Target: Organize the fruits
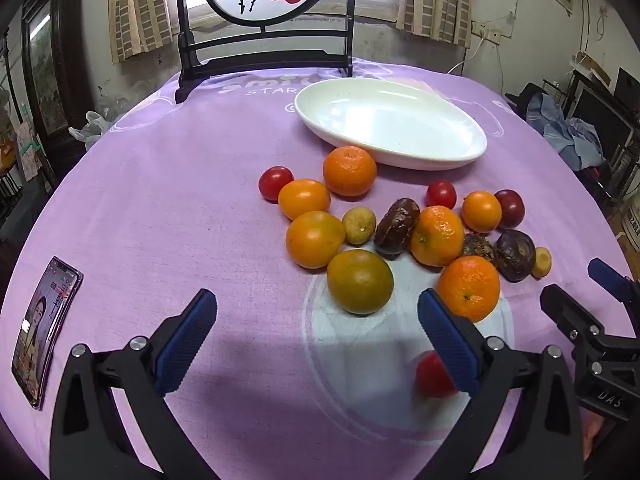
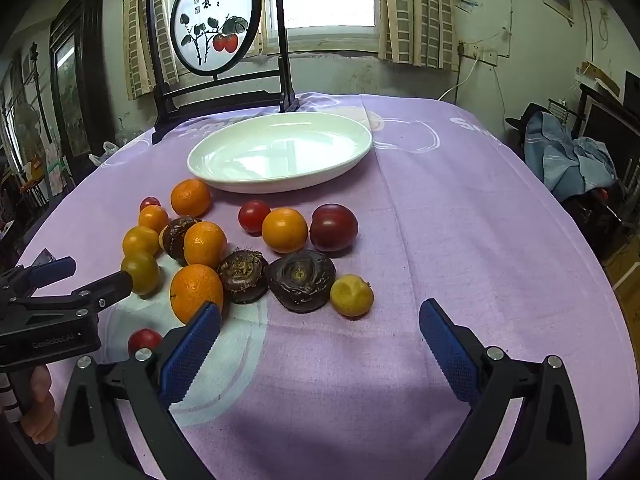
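Several fruits lie loose on the purple tablecloth: oranges [image 1: 349, 171], a greenish orange [image 1: 360, 282], red cherry tomatoes [image 1: 275, 183], dark brown water chestnuts [image 2: 301, 280] and small yellow fruits [image 2: 351, 295]. An empty white oval plate [image 1: 394, 124] stands behind them; it also shows in the right wrist view [image 2: 280, 152]. My left gripper [image 1: 318, 340] is open and empty, just short of the greenish orange, with a red tomato [image 1: 432, 376] by its right finger. My right gripper [image 2: 320, 344] is open and empty, in front of the chestnuts.
A phone [image 1: 44, 332] lies at the left on the cloth. A black framed persimmon screen [image 1: 264, 20] stands at the table's far edge. Clothes on a chair [image 2: 568, 156] sit beyond the right edge. The right gripper shows in the left wrist view [image 1: 580, 300].
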The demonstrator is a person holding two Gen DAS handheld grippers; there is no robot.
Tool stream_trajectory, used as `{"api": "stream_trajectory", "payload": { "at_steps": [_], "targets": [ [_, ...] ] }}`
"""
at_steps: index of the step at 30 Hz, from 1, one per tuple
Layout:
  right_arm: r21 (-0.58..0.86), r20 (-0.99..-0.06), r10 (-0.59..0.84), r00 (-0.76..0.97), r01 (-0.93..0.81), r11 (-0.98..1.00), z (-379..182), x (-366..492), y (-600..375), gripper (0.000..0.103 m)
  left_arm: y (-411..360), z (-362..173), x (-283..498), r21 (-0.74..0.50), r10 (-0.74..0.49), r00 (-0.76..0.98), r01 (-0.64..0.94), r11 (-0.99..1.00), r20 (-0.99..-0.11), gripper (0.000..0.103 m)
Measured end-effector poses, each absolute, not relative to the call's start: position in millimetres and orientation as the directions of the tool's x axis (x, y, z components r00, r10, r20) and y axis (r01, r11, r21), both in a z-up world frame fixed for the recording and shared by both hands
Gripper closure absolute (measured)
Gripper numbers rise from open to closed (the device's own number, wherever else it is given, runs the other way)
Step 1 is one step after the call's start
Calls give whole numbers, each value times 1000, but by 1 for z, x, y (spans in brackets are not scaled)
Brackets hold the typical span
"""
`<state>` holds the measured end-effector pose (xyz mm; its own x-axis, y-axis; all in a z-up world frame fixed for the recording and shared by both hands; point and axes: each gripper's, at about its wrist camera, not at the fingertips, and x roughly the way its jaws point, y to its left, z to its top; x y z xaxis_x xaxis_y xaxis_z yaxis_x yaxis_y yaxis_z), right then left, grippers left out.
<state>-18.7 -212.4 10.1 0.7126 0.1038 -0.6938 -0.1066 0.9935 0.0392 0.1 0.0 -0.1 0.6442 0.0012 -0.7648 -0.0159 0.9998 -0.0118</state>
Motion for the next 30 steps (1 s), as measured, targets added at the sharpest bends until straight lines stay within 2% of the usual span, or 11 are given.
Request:
{"api": "stream_trajectory", "payload": {
  "at_steps": [30],
  "targets": [
    [43, -696, 106, 711, -106, 993, 9, -18, -213, 3, 2, -2, 2, -19, -5, 644, -14, 1000, -765, 4]
  ]
}}
